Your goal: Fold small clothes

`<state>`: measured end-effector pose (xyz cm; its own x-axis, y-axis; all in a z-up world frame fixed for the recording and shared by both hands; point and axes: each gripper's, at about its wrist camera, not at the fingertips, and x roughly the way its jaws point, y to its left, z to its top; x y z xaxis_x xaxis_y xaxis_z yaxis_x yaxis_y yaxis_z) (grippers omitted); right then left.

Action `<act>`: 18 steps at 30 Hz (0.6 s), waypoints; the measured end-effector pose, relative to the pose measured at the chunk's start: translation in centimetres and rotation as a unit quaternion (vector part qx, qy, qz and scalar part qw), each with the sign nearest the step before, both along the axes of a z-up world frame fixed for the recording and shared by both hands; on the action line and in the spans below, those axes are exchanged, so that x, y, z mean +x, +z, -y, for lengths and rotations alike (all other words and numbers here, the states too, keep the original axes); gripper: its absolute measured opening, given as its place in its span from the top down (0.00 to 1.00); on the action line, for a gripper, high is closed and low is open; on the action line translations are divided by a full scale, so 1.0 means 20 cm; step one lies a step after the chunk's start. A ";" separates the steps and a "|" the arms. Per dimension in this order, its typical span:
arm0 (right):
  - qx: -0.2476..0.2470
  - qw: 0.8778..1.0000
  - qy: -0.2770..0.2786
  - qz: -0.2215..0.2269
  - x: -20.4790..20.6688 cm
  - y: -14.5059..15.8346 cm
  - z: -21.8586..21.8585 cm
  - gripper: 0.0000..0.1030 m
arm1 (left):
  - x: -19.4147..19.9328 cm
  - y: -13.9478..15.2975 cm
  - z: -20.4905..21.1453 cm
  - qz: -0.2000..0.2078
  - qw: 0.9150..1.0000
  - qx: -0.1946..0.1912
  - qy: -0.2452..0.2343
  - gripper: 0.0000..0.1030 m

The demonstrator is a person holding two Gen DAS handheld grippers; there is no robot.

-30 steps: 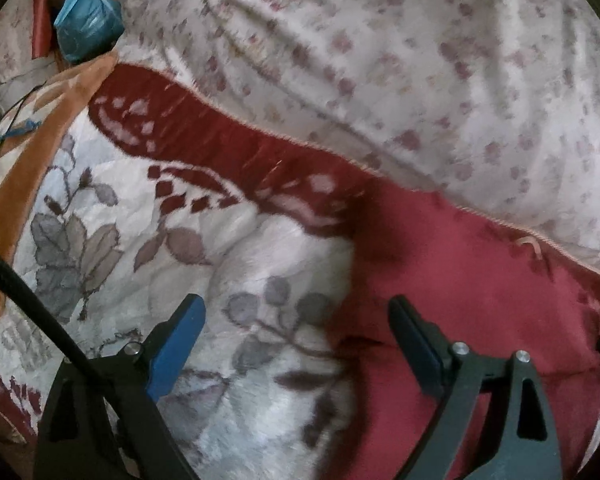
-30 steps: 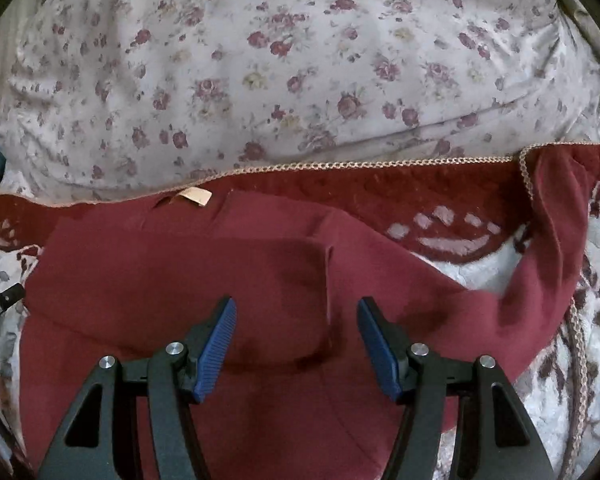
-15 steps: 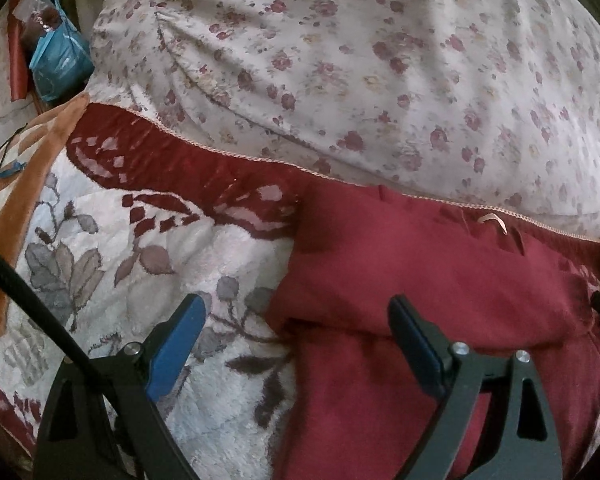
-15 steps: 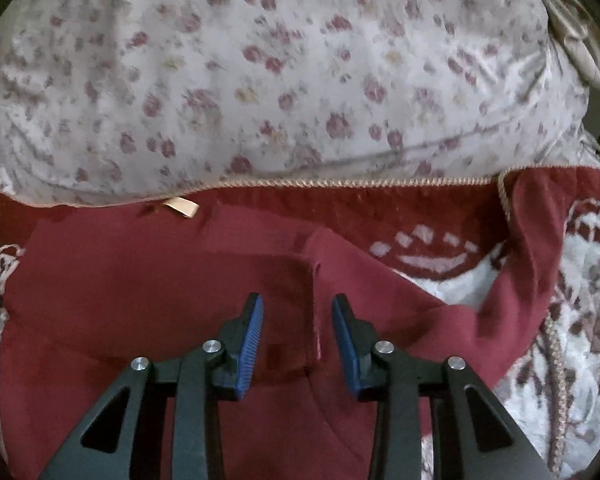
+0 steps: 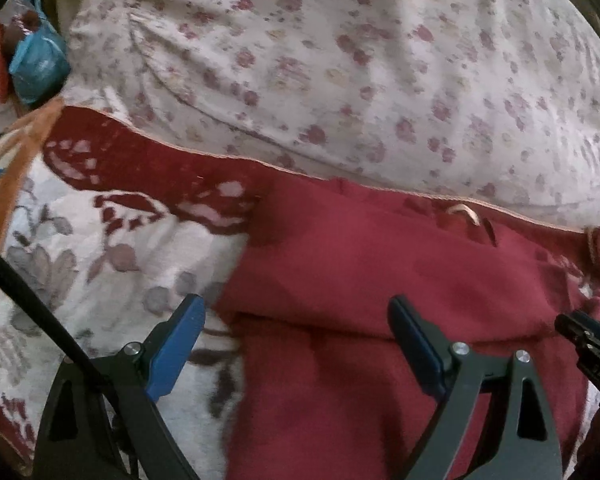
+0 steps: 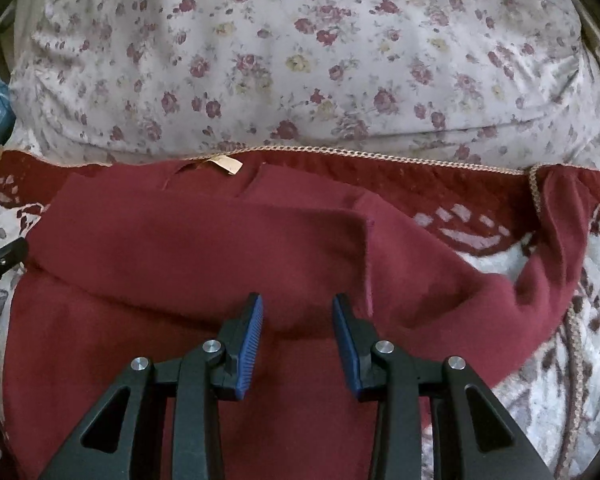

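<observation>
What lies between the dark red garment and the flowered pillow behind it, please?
In the right wrist view, a dark red band of the blanket, edged with beige braid, separates the garment from the pillow.

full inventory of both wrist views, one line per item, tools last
garment: 1, dark red, spread on the blanket, top part folded down, one sleeve out to the right
label: 1, beige, at the garment's neck
blanket: 1, white with grey leaves and a red border, under the garment
floral cover: 1, pale with red roses, behind the blanket
bag: 1, blue, far left
left tool: 1, black, blue pads, wide open over the garment's left edge
right tool: 1, black, blue pads, has just been closing, gap remains, nothing gripped
</observation>
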<state>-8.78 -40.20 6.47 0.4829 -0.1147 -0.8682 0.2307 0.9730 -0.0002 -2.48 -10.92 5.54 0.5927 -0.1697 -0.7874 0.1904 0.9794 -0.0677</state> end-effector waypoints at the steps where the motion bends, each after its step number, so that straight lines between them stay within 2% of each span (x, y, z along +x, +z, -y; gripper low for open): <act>1: -0.002 1.000 -0.001 0.001 -0.01 0.00 0.01 0.59 | 0.00 -0.01 0.02 -0.002 1.000 0.002 -0.004 0.11; 3: 0.007 1.000 -0.010 0.002 -0.04 0.01 0.07 0.52 | 0.01 -0.05 0.06 -0.014 1.000 0.020 -0.015 0.11; 7: 0.028 0.999 -0.042 0.014 -0.11 0.05 0.23 0.49 | 0.02 -0.14 0.12 -0.031 0.998 0.056 -0.025 0.11; 10: 0.025 0.997 -0.064 0.020 -0.13 0.09 0.37 0.49 | 0.01 -0.14 0.12 -0.028 0.998 0.051 -0.024 0.11; 13: 0.043 0.995 -0.086 0.033 -0.13 0.13 0.50 0.48 | 0.00 -0.13 0.11 -0.022 0.999 0.040 -0.021 0.11; 18: 0.042 0.985 -0.153 0.060 -0.10 0.21 0.78 0.34 | 0.02 -0.11 0.09 -0.023 0.999 0.033 -0.014 0.11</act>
<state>-10.71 -55.88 10.75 0.5368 -0.2015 -0.8193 0.5075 0.8528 0.1228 -2.06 -12.71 3.32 0.5510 -0.1313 -0.8241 0.2153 0.9765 -0.0117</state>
